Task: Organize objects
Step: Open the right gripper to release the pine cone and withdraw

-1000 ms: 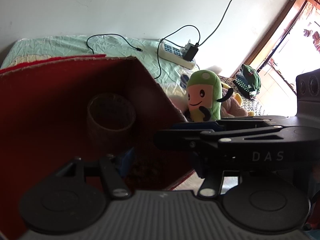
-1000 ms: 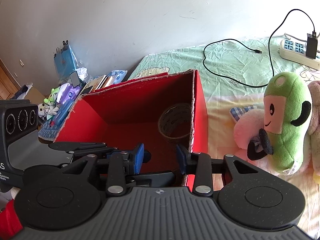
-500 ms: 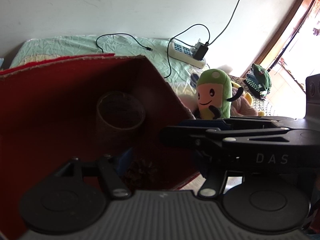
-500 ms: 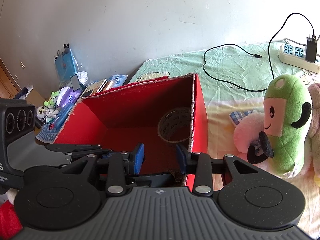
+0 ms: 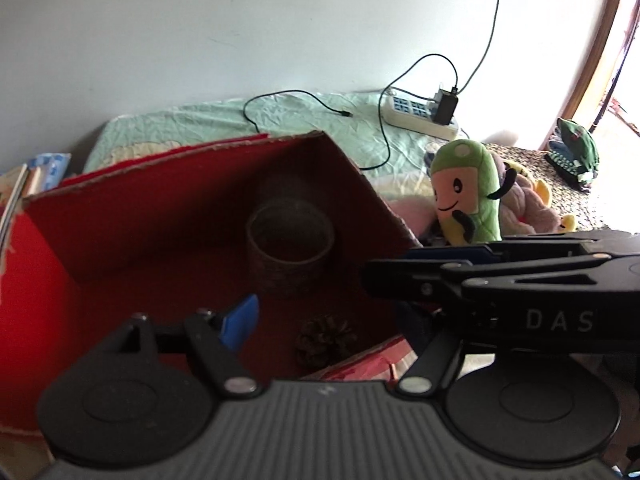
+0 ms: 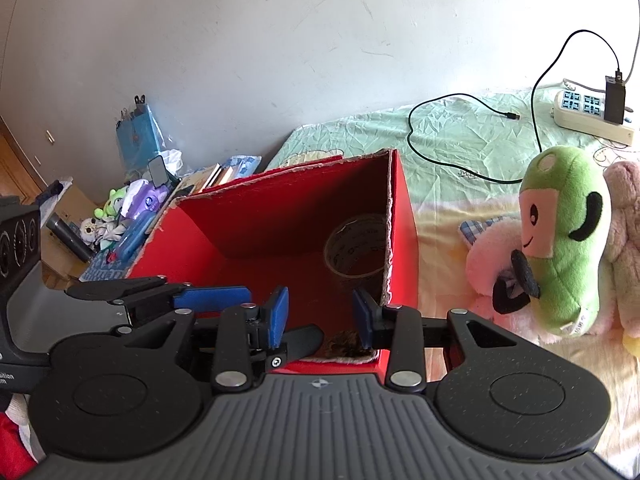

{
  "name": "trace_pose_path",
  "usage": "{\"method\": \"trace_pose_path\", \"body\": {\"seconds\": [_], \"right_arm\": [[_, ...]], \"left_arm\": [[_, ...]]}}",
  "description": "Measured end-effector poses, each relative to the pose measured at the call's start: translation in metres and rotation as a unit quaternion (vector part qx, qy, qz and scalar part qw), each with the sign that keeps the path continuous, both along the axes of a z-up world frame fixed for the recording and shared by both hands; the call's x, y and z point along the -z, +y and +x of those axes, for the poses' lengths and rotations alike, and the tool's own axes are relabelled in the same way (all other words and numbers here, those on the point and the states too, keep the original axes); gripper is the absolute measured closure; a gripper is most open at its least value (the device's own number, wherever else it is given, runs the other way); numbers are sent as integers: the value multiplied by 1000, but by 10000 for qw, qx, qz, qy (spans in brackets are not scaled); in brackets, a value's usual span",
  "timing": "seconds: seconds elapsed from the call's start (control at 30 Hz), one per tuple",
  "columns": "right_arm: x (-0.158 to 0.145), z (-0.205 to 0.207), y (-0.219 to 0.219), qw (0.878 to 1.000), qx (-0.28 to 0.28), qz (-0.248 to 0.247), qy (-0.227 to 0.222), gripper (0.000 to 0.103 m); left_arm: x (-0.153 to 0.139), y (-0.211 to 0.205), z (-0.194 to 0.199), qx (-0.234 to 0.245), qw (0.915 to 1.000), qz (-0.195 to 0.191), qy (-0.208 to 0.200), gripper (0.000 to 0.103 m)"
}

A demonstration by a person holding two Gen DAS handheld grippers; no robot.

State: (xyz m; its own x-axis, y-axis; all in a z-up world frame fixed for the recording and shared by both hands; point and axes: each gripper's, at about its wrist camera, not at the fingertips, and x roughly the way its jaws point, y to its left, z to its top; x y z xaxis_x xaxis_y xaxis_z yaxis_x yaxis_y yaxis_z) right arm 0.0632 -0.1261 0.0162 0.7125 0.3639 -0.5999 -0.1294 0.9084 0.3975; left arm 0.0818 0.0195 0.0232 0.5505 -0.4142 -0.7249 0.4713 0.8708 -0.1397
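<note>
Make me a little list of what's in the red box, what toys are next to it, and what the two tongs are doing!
box: red cardboard box, open at the top, on the bed
inside the box: tape roll at the back; pine cone near the front
beside the box: green plush toy leaning on a pink plush
behind, on the bed: power strip with a black cable
left tongs: opening above the pine cone, nothing gripped
right tongs: open, empty, at the box's front edge

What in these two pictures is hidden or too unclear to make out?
- Pine cone: right wrist view, mostly hidden behind the fingers.
- Tape roll: right wrist view, partly hidden by the red box wall.
- Left gripper's right finger: left wrist view, covered by the other gripper.
</note>
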Motion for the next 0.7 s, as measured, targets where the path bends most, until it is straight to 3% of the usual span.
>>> {"method": "trace_pose_path", "body": {"seconds": [0.23, 0.7], "right_arm": [[-3, -14, -1, 9999, 37, 147, -46, 65], [-2, -38, 0, 9995, 42, 323, -4, 65]], "left_arm": [[-8, 3, -16, -291, 9994, 139, -125, 20], [-15, 3, -49, -595, 9965, 536, -242, 18]]}}
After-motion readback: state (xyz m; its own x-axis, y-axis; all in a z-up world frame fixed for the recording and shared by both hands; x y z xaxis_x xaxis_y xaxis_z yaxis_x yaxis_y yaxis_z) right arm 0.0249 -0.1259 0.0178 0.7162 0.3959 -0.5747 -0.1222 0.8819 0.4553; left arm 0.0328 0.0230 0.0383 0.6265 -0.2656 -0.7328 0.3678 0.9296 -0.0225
